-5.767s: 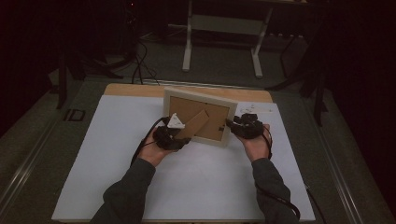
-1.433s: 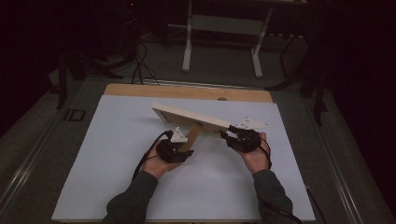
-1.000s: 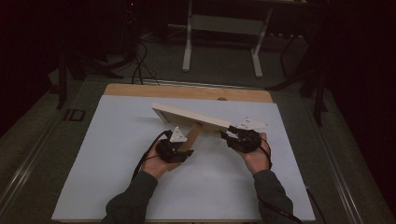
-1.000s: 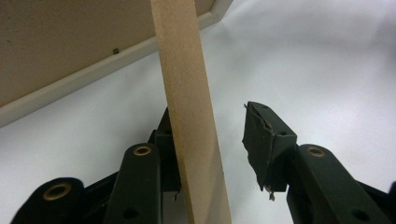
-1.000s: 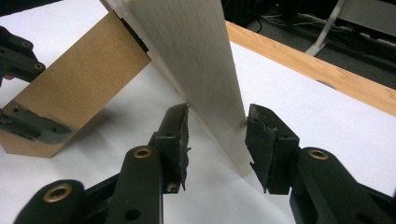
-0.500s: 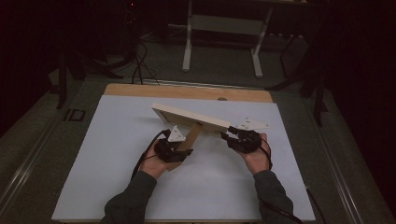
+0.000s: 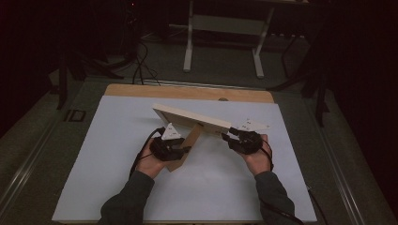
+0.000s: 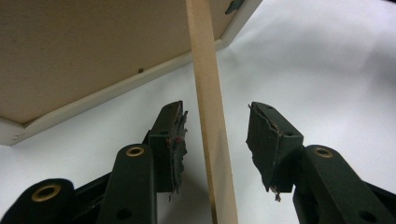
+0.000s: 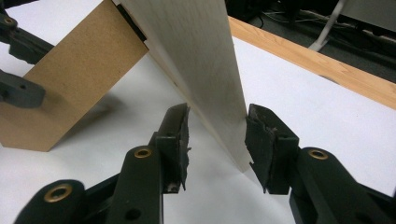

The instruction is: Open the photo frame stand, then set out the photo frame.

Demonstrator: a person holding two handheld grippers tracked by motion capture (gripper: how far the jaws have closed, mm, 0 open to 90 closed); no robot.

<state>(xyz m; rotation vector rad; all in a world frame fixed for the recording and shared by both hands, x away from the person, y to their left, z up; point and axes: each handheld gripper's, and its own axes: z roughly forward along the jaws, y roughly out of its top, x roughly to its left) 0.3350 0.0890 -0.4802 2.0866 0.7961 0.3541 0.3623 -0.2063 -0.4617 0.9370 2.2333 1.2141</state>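
A pale wooden photo frame [image 7: 192, 118] hangs tilted over the white mat [image 7: 112, 154], back face down [image 8: 84, 51]. Its brown hardboard stand [image 7: 193, 137] slopes down to the mat. My left gripper [image 7: 184, 150] straddles that stand. In the left gripper view the stand's thin edge [image 8: 210, 107] runs between the left gripper's [image 8: 215, 126] jaws, with a gap on each side; the jaws have just been opening. My right gripper [image 7: 226, 136] is shut on the frame's right end. In the right gripper view the frame's edge [image 9: 201, 60] sits between the right gripper's [image 9: 215, 135] pads, with the stand [image 9: 74, 84] farther off.
The mat covers a wooden table whose bare strip [image 7: 187, 91] runs along the far side. Behind it stand a white desk frame [image 7: 225, 28] and floor cables [image 7: 138, 65] in the dark. The left gripper [image 9: 14, 65] also appears at the right gripper view's left edge.
The left gripper's jaws have spread apart and let go of the stand, and the left hand has shifted slightly. The frame and the right gripper have stayed put.
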